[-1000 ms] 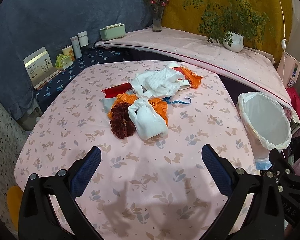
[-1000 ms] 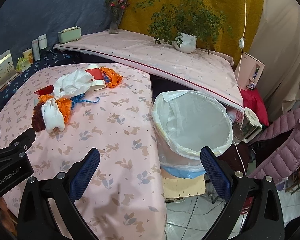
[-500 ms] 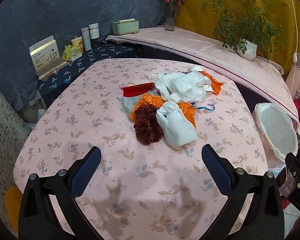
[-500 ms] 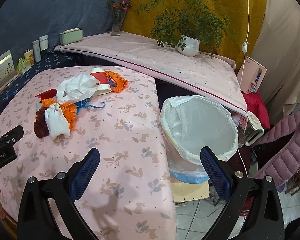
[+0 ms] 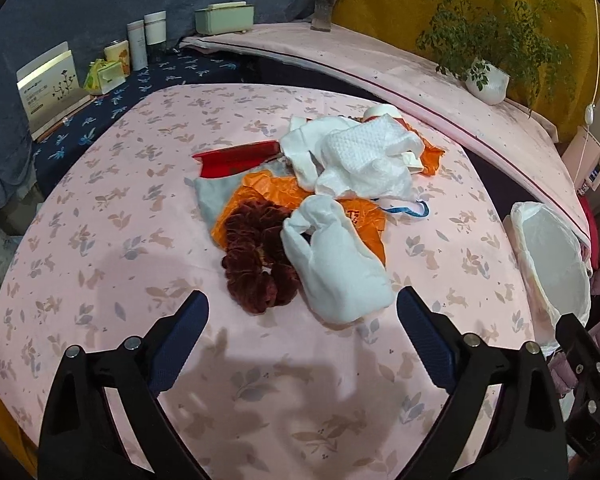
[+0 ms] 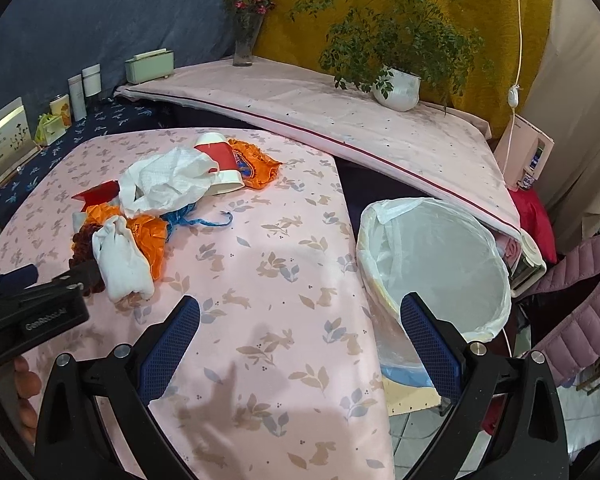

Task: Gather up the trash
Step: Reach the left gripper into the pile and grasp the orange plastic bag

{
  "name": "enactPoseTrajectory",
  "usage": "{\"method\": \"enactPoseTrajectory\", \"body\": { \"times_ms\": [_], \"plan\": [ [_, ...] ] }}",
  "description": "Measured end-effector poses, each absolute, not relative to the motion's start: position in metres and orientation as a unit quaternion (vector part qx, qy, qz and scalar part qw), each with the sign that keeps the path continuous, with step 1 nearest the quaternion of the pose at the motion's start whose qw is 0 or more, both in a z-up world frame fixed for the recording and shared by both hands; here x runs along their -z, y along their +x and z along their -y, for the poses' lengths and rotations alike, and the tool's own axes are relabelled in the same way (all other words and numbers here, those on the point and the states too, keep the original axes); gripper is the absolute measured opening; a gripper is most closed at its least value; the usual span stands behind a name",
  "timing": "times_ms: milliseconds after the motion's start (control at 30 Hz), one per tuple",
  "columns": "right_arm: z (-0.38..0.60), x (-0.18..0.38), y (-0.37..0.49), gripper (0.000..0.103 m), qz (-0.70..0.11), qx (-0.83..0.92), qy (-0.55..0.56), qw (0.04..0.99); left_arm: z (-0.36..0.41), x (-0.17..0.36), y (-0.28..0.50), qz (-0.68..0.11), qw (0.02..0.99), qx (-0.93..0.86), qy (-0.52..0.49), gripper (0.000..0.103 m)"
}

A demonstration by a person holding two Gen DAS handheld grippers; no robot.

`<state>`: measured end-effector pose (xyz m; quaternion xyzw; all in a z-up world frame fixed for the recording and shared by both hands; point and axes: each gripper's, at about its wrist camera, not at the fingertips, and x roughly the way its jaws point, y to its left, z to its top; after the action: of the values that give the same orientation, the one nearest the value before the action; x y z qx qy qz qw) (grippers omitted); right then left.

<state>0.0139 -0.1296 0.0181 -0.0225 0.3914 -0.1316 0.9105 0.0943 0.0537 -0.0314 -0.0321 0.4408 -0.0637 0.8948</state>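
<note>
With both the left gripper [image 5: 302, 314] and right gripper [image 6: 300, 314] spread wide and empty, the crumpled white tissue wad [image 5: 334, 264] overlapping the dark red velvet scrunchie [image 5: 256, 256] mid-tablecloth risks a double pickup.

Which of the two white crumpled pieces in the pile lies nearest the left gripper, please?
The smaller knotted white wad, beside the dark red scrunchie, just ahead of the open left gripper; the bigger white piece lies farther back.

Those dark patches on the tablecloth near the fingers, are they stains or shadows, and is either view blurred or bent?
Left wrist view: soft shadows of the left hand-held gripper fall on the tablecloth; trash pile sharp; fisheye bows the table edge. Right wrist view: similar shadow below the right hand-held gripper; trash bin sharp, corners vignetted black.
</note>
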Motion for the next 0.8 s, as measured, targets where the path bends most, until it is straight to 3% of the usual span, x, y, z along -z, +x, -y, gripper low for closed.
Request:
{"method": "enactPoseTrajectory", "body": {
  "times_ms": [200,267,333,400,633,800],
  "plan": [
    [0.129,-0.008,0.031,0.096,-0.402,0.129,-0.018,0.906,-0.039,0.059,0.124,-0.478,0.875,0.077,-0.035,0.057],
    [0.128,-0.003,0.036,0.096,-0.407,0.127,-0.015,0.904,-0.039,0.062,0.127,-0.482,0.871,0.083,-0.043,0.044],
    [0.127,0.001,0.039,0.096,-0.412,0.124,-0.013,0.903,-0.039,0.061,0.127,-0.483,0.869,0.099,-0.047,0.018],
    [0.125,0.003,0.042,0.096,-0.415,0.121,-0.012,0.902,-0.041,0.057,0.124,-0.481,0.869,0.106,-0.046,0.011],
    [0.105,0.007,0.055,0.096,-0.415,0.078,0.001,0.906,-0.072,0.032,0.105,-0.456,0.88,0.113,-0.071,0.01],
    [0.087,0.02,0.077,0.087,-0.431,0.026,0.031,0.902,-0.094,0.015,0.103,-0.439,0.889,0.101,-0.079,0.01]
  ]
}}
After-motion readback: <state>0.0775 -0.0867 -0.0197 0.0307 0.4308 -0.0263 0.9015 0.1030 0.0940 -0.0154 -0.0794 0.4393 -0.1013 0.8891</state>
